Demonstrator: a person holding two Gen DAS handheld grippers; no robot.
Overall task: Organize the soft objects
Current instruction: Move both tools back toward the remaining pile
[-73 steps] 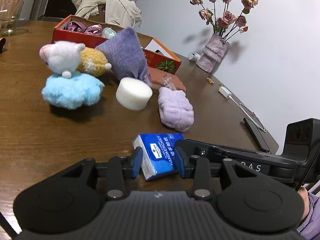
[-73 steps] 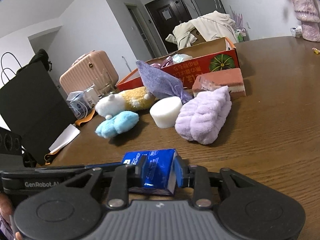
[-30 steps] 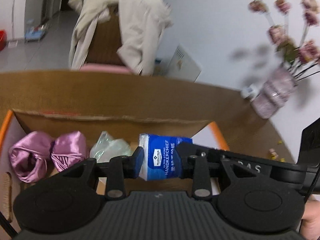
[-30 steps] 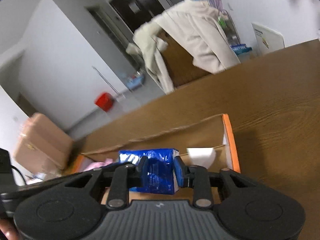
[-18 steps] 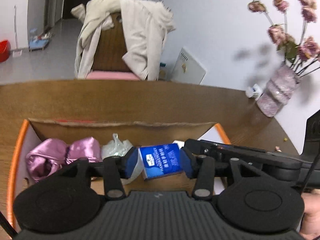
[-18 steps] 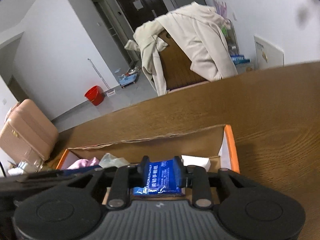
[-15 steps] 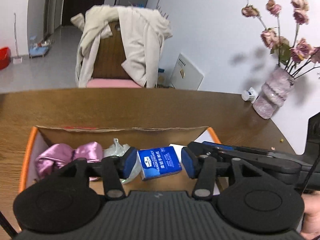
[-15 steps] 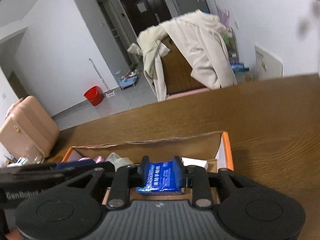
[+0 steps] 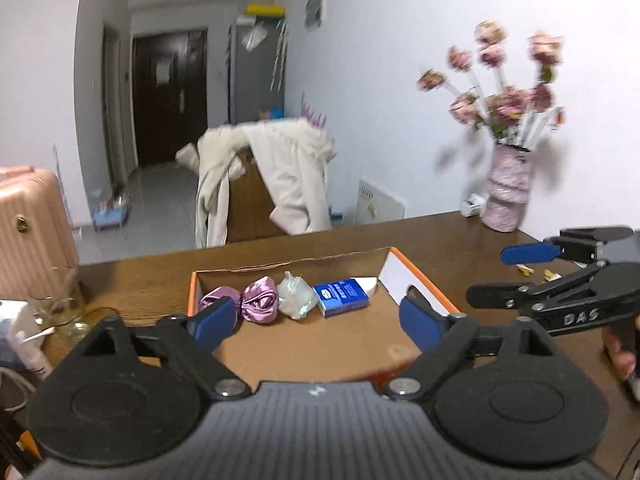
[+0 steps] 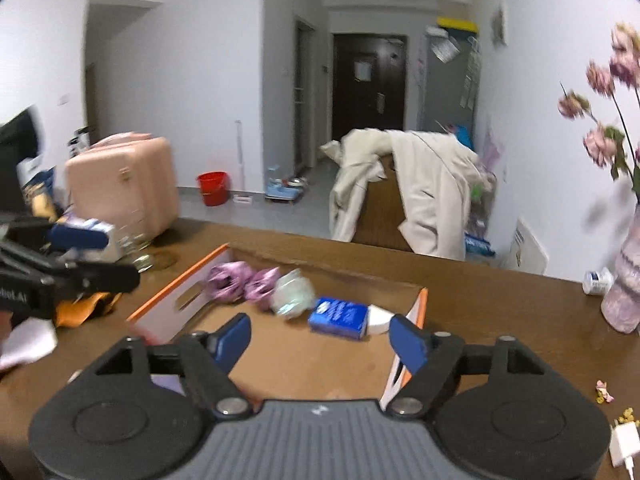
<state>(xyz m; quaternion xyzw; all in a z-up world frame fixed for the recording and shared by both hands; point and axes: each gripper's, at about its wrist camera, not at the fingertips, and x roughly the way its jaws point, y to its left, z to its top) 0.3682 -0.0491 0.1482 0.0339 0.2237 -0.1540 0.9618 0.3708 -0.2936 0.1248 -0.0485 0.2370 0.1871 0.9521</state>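
Observation:
The blue tissue pack (image 9: pixel 340 294) lies inside the orange cardboard box (image 9: pixel 420 280), near its far wall; it also shows in the right wrist view (image 10: pixel 338 317). Beside it in the box are a pink satin bow (image 9: pixel 249 305) and a clear plastic bag (image 9: pixel 297 300). My left gripper (image 9: pixel 316 325) is open and empty, above the near part of the box. My right gripper (image 10: pixel 320 342) is open and empty, also over the box (image 10: pixel 420 304). The right gripper appears at the right of the left wrist view (image 9: pixel 528 254).
A vase of pink flowers (image 9: pixel 505 192) stands at the table's back right. A chair draped with a beige coat (image 9: pixel 280 184) is behind the table. A glass (image 9: pixel 60 296) and a pink suitcase (image 9: pixel 28 220) are at the left. A white charger (image 10: pixel 622 446) lies at the right.
Both grippers opened and let go of the blue tissue pack, which now lies in the box. Both grippers pulled back and up from the box.

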